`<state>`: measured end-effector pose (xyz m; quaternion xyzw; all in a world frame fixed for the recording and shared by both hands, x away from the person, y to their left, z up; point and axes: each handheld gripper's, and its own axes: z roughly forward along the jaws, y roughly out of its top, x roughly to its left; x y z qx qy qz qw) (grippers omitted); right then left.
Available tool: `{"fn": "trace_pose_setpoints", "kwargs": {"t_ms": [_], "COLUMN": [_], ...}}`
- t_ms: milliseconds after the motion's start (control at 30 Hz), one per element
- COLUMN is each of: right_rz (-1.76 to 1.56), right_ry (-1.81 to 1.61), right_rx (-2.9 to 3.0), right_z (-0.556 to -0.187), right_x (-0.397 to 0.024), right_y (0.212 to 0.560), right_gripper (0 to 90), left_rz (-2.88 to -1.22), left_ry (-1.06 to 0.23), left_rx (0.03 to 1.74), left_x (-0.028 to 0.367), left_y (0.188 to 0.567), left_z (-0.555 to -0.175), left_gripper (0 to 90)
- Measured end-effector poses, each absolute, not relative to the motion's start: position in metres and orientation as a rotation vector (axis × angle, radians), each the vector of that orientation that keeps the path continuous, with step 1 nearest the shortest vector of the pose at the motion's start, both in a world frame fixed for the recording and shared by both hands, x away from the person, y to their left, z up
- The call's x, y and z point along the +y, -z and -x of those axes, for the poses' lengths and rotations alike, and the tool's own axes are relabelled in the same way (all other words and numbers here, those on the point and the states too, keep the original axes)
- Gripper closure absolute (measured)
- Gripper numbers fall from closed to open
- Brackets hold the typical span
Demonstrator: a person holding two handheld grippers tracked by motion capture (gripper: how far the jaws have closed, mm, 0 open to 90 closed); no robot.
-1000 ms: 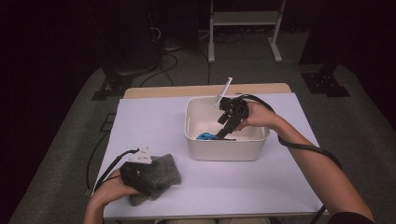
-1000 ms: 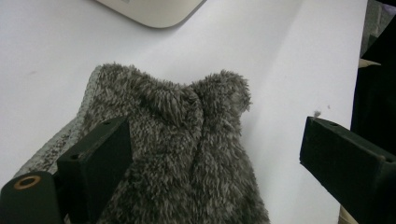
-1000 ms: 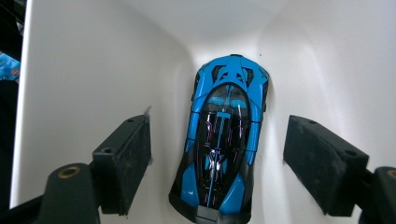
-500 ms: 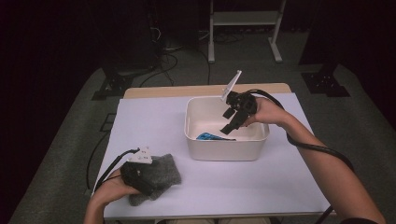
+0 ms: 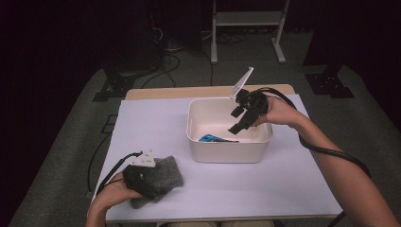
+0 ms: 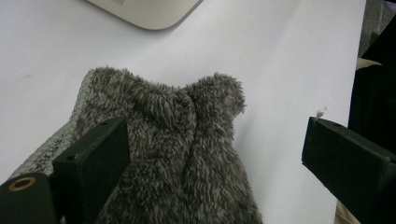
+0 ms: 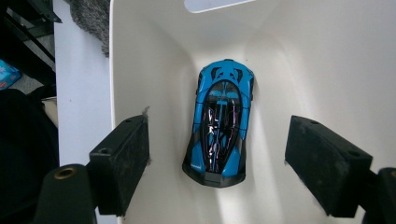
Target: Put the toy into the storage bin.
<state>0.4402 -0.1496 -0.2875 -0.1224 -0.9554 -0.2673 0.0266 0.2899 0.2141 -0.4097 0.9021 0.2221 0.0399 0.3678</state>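
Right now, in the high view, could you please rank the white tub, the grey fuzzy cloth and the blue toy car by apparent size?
1. White tub
2. Grey fuzzy cloth, partly under the left hand
3. Blue toy car, mostly hidden by the tub's near wall, so unsure

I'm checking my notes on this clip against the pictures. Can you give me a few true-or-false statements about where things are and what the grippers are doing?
1. A blue toy car lies inside the white tub. True.
2. The right gripper is shut on the car. False: its jaws stand open above the car, apart from it.
3. The grey fluffy cloth lies on the table, outside the tub. True.
4. The left gripper is inside the tub. False: it is at the cloth, near the table's front left corner.
5. The left gripper's jaws are open. True.
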Motion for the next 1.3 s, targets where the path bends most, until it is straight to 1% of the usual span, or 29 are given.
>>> {"fn": "trace_pose_setpoints", "kwargs": {"t_ms": [300, 800, 1300], "right_rz": [0.405, 0.472, 0.567], "right_ry": [0.862, 0.943, 1.012], "right_rx": [-2.962, -2.968, -2.954], "right_z": [-0.433, -0.419, -0.406], "right_x": [-0.163, -0.199, -0.242], "right_y": [0.275, 0.26, 0.254], "right_gripper": [20.4, 20.0, 19.9], "left_rz": [-2.316, -2.316, -2.317], "left_ry": [-0.102, -0.093, -0.095], "left_rx": [0.574, 0.58, 0.588], "left_x": [0.214, 0.213, 0.214], "left_y": [0.41, 0.412, 0.413], "left_z": [-0.29, -0.29, -0.29], "left_gripper": [7.2, 7.2, 7.2]}}
